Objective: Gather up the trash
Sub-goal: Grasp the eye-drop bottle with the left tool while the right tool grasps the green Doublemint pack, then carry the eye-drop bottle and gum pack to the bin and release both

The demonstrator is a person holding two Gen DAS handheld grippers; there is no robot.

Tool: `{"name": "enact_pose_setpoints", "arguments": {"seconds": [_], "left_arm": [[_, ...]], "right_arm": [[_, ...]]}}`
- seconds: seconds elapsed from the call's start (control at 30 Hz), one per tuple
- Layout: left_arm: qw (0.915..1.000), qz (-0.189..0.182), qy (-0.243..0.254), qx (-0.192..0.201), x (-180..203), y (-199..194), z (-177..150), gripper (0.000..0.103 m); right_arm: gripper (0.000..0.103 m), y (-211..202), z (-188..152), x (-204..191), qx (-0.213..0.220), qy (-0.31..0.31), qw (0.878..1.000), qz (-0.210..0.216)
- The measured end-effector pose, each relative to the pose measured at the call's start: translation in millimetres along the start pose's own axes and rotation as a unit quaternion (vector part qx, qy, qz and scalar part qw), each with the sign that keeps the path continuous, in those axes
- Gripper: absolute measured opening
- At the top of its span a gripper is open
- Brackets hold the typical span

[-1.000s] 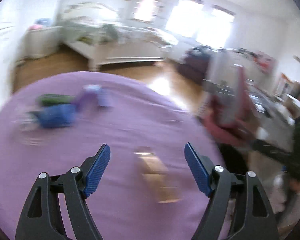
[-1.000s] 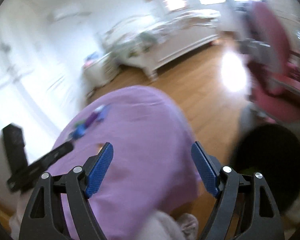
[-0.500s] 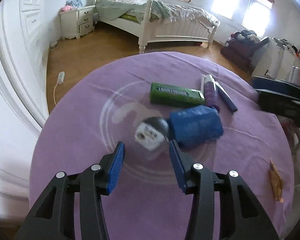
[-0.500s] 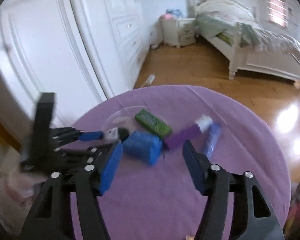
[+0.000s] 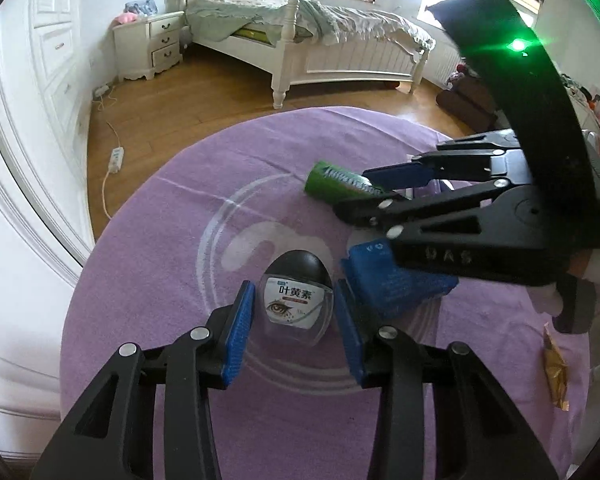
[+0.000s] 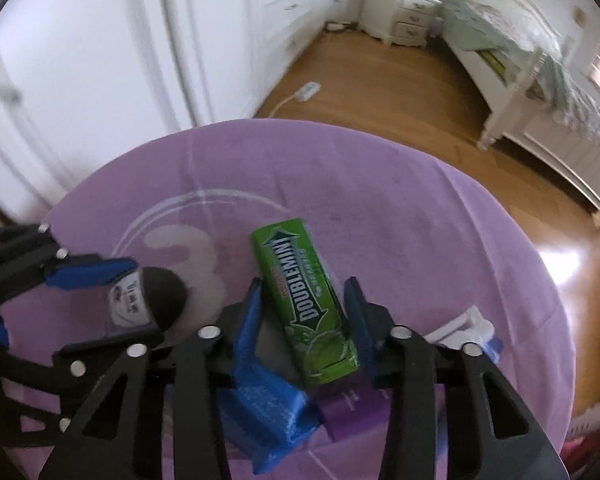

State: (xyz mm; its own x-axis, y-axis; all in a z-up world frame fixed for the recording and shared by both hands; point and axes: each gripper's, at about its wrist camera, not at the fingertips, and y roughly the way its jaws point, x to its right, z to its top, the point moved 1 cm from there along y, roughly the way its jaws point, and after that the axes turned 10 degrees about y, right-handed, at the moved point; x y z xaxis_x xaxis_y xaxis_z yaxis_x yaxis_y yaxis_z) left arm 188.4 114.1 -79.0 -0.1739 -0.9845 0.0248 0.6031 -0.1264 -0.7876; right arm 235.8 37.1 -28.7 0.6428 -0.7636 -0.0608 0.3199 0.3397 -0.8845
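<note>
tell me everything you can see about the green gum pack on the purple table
The green gum pack is a long, flat-sided carton, glossy, printed DOUBLEMINT in white on a dark arrow with lime art at its near end. It looks closed and undented. It lies flat on the purple tablecloth, between the blue pads of the right tongs, which have just been closing around it; contact is unclear. Its near end overlaps a blue packet.

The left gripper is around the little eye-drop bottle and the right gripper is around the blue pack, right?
Not quite. The left gripper is around the eye-drop bottle, but the right gripper is around the green gum pack, as the right wrist view shows. The blue pack lies beside it, under one finger. Both grippers' jaws have just been closing.
</note>
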Motion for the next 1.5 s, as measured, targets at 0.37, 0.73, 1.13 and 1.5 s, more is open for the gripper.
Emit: {"name": "enact_pose_setpoints", "arguments": {"seconds": [0.37, 0.73, 1.13, 1.5], "left_arm": [[0.9938, -0.057, -0.041, 0.086, 17, -53, -24, 0.04], [0.9757, -0.131, 0.025, 0.174, 170, -133, -32, 0.04], [0.9406, -0.271, 0.124, 0.162, 351, -124, -23, 0.04], [0.9128, -0.353, 0.182, 0.094, 462, -74, -18, 0.04]], "right_arm": [[0.034, -160, -72, 65, 0.165, 0.232, 0.939, 0.195], [0.034, -278, -254, 98, 0.274, 0.338, 0.879, 0.196], [0.034, -364, -449, 180, 0.365, 0.463, 0.803, 0.091], [0.034, -367, -577, 248, 0.381, 0.558, 0.737, 0.021]]}}
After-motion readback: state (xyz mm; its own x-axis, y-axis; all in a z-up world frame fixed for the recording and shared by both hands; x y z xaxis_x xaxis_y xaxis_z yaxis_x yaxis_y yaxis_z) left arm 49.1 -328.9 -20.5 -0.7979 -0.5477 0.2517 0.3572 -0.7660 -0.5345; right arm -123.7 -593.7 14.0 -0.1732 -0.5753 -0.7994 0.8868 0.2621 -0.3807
